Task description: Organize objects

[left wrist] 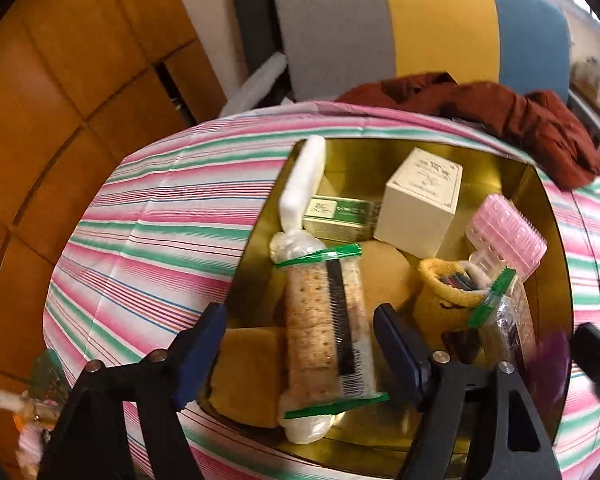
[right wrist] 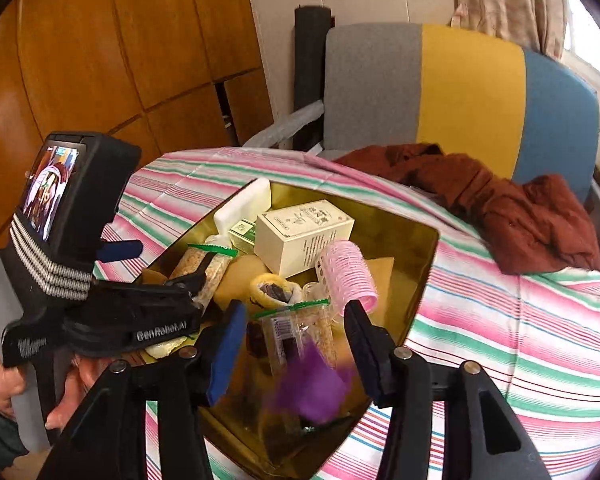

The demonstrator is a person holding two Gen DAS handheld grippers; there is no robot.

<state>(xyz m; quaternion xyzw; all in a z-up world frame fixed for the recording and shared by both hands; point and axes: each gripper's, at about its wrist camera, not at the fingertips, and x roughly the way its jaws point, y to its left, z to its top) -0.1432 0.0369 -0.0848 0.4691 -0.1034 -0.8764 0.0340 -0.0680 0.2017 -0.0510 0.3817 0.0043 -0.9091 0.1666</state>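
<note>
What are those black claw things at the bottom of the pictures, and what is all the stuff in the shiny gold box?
The claws are grabbers that a person holds, one in each hand. Each carries a small camera looking out along its two fingers, which gives the two pictures. One is from the left gripper, the other from the right gripper; that one also shows the person's hand on the left grabber's handle. Both are open, over a gold tin on a striped tablecloth. In the tin lie a cracker packet, a cream box, a pink hair roller and a yellow pouch. A blurry purple thing sits between the right fingers, seemingly not squeezed.
</note>
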